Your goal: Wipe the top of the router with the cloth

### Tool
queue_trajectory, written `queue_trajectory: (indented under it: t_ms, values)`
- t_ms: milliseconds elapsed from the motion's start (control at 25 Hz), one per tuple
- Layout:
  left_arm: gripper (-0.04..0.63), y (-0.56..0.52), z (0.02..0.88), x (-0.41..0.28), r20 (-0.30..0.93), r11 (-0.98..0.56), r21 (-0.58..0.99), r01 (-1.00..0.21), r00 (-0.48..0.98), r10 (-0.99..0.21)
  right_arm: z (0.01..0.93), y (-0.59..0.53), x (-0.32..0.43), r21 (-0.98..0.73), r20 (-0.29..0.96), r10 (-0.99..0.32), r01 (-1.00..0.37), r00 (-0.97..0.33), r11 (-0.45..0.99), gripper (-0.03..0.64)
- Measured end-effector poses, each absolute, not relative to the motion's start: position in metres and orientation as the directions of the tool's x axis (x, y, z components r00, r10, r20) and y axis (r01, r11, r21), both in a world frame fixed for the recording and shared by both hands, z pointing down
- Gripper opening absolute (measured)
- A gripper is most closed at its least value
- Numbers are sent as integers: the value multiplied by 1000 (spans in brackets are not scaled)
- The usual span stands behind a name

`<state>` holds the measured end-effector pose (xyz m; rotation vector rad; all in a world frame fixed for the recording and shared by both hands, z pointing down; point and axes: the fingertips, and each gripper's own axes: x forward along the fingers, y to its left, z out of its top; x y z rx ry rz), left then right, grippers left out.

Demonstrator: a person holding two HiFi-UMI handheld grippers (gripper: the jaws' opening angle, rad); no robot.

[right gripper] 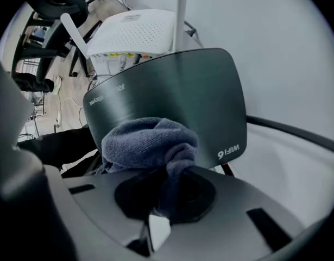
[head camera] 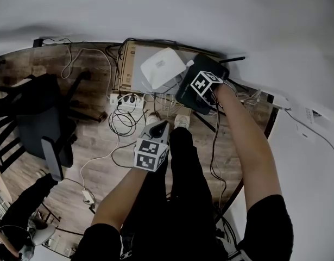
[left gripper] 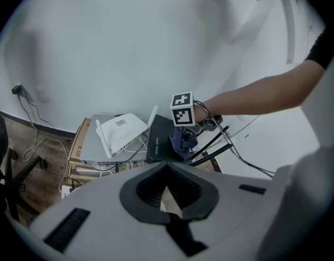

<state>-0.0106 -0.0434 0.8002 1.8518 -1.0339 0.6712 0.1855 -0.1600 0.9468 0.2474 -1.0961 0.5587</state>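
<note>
Head view, white router (head camera: 162,67) beside black router (head camera: 187,95), power strip (head camera: 125,99) near

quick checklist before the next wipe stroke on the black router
1. Cloth clamped in right gripper: ok.
2. Cloth resting on black router top: ok.
3. Left gripper empty, held back from the router: ok.
4. Router held steady: not ok, nothing braces it.
5. White router antenna clear of a stroke to the far edge: cannot tell.
</note>
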Motion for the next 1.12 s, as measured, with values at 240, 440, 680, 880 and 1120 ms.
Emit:
queue_trajectory:
  t_ms: [240,440,680,880,1120]
  values:
    - [-6,-48,800,-13,765,-245,445,-862,508,-396,943,-121,172,-168,882,354,-494,312,853,12]
    - [-6,-47,802,-18,769,-250,440,-863,505,-391,943,-109,167,-175,881,339,-437,331,882,12]
    - [-6,-44,808,-26,793,-215,422,-880,474,-383,943,-97,158,-188,883,339,-417,324,889,12]
    - [-6,-46,808,-29,791,-202,428,-881,473,-387,941,-95,144,-191,914,313,-409,258,892,13]
    - [-7,-48,816,-43,803,-174,417,-892,451,-389,943,-116,125,-153,965,237,-488,115,859,13]
